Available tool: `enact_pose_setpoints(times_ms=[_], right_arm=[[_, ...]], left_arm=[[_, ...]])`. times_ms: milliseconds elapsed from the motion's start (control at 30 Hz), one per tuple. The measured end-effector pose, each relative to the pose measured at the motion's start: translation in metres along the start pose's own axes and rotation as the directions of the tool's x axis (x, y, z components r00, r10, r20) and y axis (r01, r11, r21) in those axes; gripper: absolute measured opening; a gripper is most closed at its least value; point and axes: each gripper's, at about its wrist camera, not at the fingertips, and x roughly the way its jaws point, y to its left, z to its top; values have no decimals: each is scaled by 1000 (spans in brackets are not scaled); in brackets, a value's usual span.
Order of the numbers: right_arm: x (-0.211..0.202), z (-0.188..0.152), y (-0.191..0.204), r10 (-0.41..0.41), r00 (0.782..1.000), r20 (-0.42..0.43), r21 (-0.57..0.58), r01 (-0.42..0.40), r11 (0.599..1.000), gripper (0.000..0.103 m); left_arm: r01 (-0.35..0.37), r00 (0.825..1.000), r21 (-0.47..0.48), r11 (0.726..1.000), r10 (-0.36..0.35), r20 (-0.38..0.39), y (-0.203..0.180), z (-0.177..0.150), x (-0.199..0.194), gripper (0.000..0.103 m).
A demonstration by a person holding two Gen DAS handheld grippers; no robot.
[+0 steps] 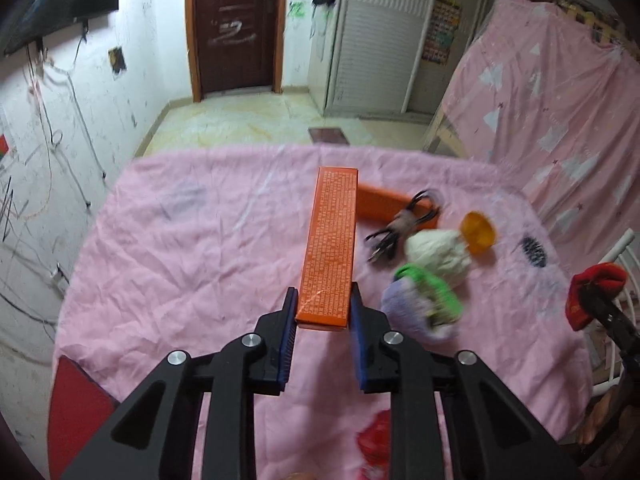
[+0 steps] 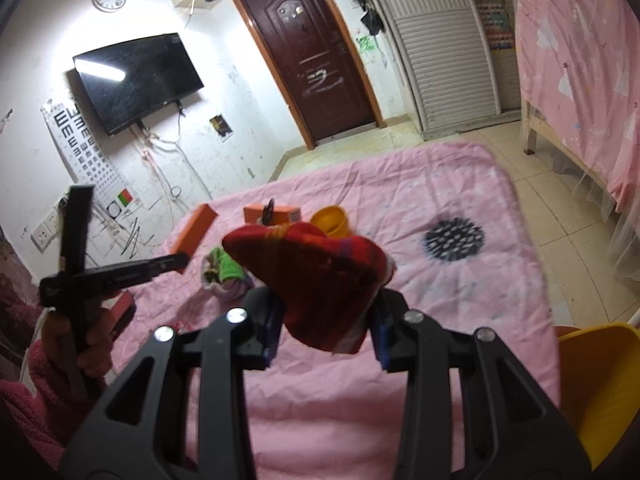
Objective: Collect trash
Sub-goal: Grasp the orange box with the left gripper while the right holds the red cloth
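My left gripper (image 1: 322, 300) is shut on the near end of a long orange box (image 1: 330, 240), which sticks out ahead over the pink bed cover (image 1: 200, 240). That box shows at the left of the right wrist view as the orange box (image 2: 192, 236). My right gripper (image 2: 326, 312) is shut on a bunched red cloth (image 2: 320, 280), held above the bed. On the cover lie a second orange box (image 1: 384, 204), a black cable bundle (image 1: 400, 228), a white wad (image 1: 438, 256), an orange cup (image 1: 478, 232) and a green and lilac cloth (image 1: 420, 304).
A yellow bin (image 2: 596, 384) stands at the bed's near right corner. A red item (image 1: 376, 440) lies on the cover below my left gripper. A door (image 2: 316, 64), a wall television (image 2: 140, 80) and a pink curtained bunk (image 2: 580, 80) surround the bed. Tiled floor (image 2: 560, 220) runs along the right.
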Motion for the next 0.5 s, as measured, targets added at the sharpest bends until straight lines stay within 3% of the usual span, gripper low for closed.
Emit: enact_pose_setpoints(times_ms=[267,500], right_arm=[[-43,8,-27,-96,991,93,30,93,995,35],[-89,11,-59,-209,966,155,67,201,977,35]], left_arm=[[83,994,104,991,-91,69,-57,7,-40,17],[176,979,208,962,-192,62,-117,5,-56,17]])
